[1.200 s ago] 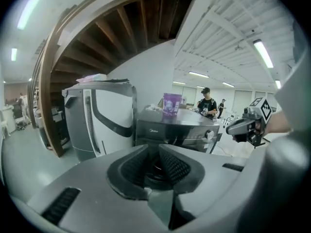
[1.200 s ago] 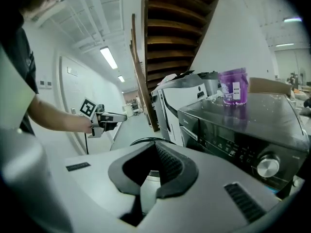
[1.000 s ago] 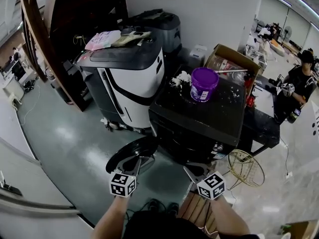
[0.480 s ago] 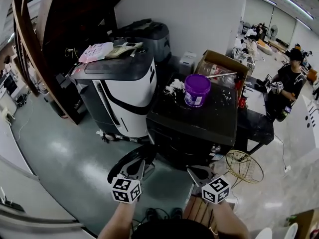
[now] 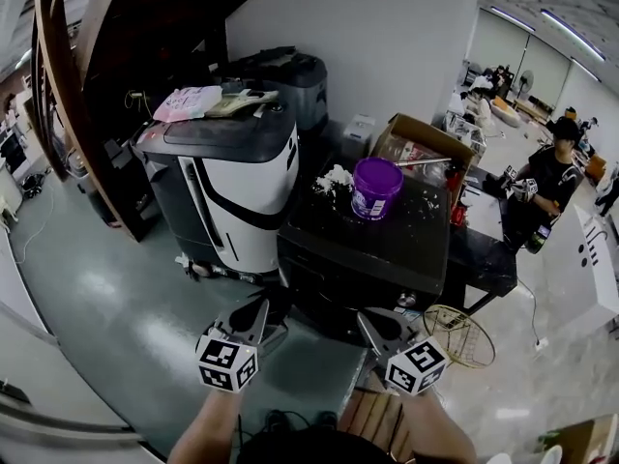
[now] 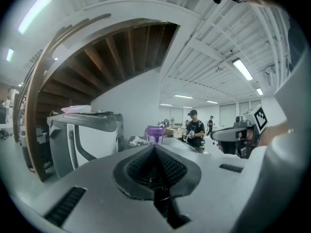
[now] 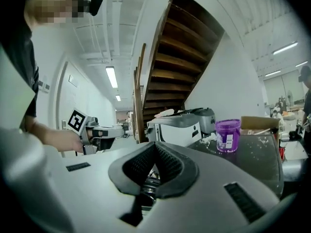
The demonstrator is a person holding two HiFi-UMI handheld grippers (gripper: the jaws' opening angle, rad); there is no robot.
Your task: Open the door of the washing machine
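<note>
The black washing machine (image 5: 387, 245) stands in the middle of the head view with a purple bucket (image 5: 375, 187) on its top. Its round dark door (image 5: 282, 303) hangs swung out at the lower left front, mostly hidden behind my left gripper (image 5: 259, 309). That gripper is shut and holds nothing; its jaws meet at the tips in the left gripper view (image 6: 154, 147). My right gripper (image 5: 367, 321) is held in front of the machine's lower right and is also shut and empty (image 7: 155, 147). Both point nearly level toward the machine, apart from it.
A white and grey machine (image 5: 227, 177) stands left of the washer, under a dark wooden staircase (image 5: 68, 114). A cardboard box (image 5: 426, 143) sits behind the washer. A wire basket (image 5: 458, 336) lies on the floor at the right. A person in black (image 5: 549, 177) stands far right.
Both grippers have risen in front of the washer. The open door, plainly seen below them before, is now largely covered by the left gripper.
</note>
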